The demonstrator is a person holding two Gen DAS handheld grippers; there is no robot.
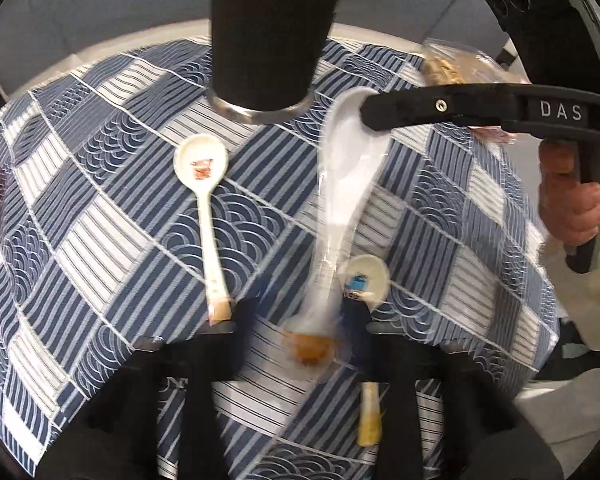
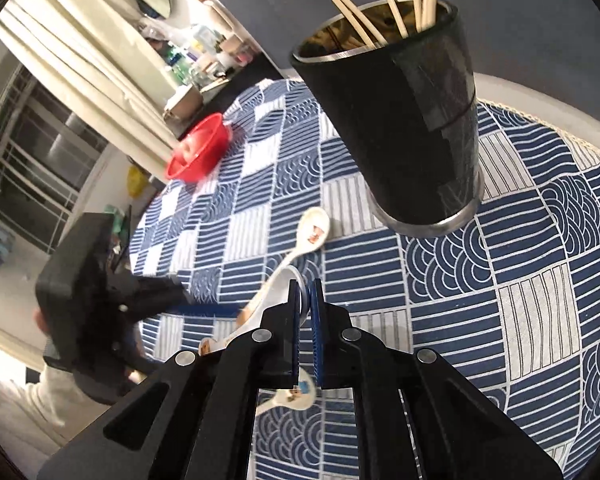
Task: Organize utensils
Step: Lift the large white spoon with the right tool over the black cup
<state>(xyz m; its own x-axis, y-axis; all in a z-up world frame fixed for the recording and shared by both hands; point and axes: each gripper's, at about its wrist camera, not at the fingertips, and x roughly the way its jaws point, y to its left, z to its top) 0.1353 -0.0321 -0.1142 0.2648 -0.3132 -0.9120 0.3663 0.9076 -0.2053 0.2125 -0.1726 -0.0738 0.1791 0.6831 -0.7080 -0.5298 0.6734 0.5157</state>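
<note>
While the right gripper pinches the bowl of a large white spoon above the patterned tablecloth, the left gripper stands beneath that spoon's handle with jaws spread. Three spoons are visible: the lifted one and two small printed spoons lying on the cloth. Farther off, a black cylindrical holder stands upright, containing several wooden chopsticks. One red bowl sits near the far table edge.
</note>
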